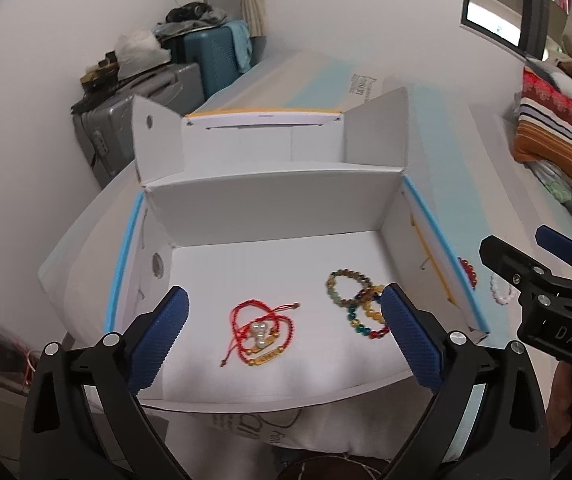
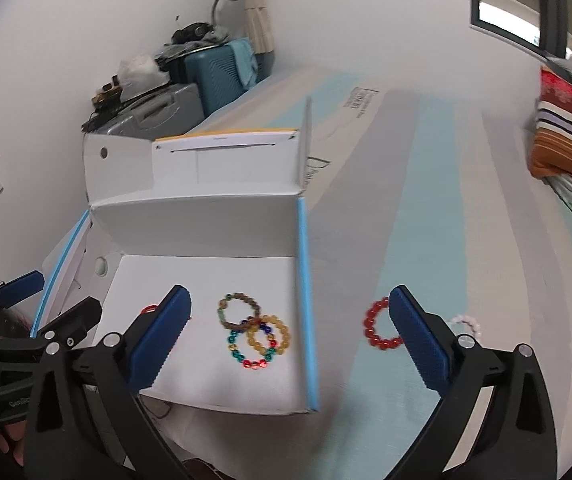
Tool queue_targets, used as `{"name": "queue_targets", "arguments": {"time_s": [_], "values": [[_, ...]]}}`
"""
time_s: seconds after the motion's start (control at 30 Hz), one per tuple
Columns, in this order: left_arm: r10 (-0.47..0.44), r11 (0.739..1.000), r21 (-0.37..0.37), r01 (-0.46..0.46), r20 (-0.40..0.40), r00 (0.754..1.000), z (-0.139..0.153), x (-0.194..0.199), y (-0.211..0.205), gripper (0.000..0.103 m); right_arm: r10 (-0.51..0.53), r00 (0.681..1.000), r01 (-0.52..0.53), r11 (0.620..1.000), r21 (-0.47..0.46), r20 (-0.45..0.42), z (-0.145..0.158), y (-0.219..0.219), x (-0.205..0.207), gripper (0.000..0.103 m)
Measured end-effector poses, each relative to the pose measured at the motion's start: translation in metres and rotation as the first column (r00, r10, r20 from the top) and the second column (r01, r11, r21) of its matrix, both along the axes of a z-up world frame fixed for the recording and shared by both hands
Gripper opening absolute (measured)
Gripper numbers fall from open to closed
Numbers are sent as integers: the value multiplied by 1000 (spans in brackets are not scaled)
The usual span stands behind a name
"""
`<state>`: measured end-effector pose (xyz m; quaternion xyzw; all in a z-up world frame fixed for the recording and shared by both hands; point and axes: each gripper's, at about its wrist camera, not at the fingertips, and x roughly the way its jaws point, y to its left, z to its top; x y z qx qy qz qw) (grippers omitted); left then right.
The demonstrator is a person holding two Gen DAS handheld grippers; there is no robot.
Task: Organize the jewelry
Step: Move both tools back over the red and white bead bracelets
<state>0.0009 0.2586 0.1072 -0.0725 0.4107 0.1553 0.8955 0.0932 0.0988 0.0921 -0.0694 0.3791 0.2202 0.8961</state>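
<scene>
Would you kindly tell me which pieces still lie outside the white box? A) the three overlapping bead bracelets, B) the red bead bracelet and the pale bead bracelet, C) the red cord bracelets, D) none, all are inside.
B: the red bead bracelet and the pale bead bracelet lie on the striped cover right of the box, while the cord bracelets and the three overlapping bead bracelets rest inside it.
</scene>
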Motion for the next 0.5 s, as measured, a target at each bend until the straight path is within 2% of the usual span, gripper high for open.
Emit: {"name": "queue_targets", "arguments": {"time_s": [0.27, 0.5], "values": [[-74, 997, 9, 74, 5, 997, 1, 13, -45, 97, -73, 997, 72, 997, 9, 11, 5, -45, 5, 95], [-134, 991, 6, 134, 5, 991, -4, 31, -82, 97, -129, 991, 129, 992, 5, -25, -3, -89, 16, 95]]}}
